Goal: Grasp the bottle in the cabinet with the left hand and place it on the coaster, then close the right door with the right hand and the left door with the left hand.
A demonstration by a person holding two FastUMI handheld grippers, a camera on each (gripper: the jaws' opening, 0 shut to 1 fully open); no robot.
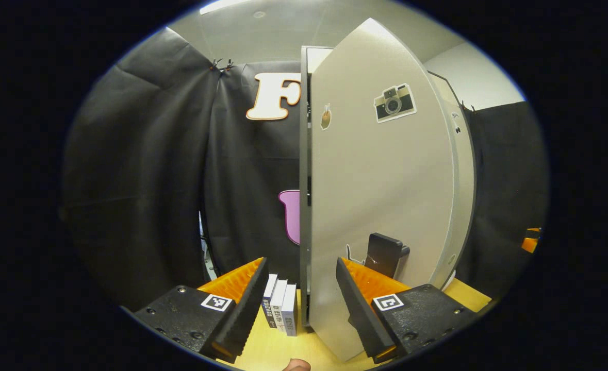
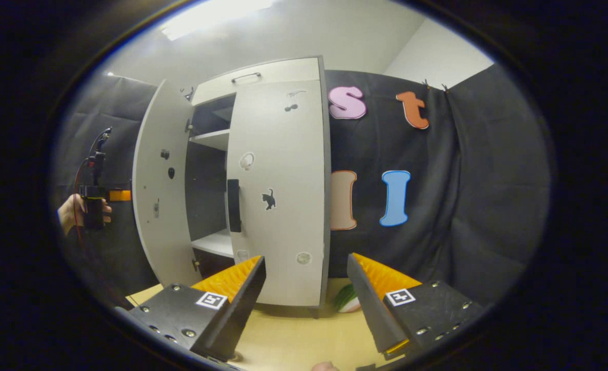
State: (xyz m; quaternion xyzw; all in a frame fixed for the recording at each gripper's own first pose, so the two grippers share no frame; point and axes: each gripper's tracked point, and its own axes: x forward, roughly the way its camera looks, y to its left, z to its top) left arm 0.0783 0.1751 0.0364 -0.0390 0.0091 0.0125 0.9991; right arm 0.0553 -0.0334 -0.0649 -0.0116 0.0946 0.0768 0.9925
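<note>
I am holding both tools up by the cabinet.

My left tool (image 1: 301, 304) is pointing wide open at the left door (image 1: 381, 180), which is standing open. My right tool (image 2: 306, 304) is hanging wide open before the shut right door (image 2: 283, 206), above the desk (image 2: 293, 335). My left hand (image 2: 71, 212) is gripping its tool out beside the open door.

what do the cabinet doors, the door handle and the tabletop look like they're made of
Cabinet doors: probably laminated board, matte off-white, flat and even with a darker grey edge.
Door handle: likely plastic or painted metal, matte black; the look leaves it open.
Tabletop: seems light wood or wood-look laminate, smooth pale yellow with a soft sheen.
</note>
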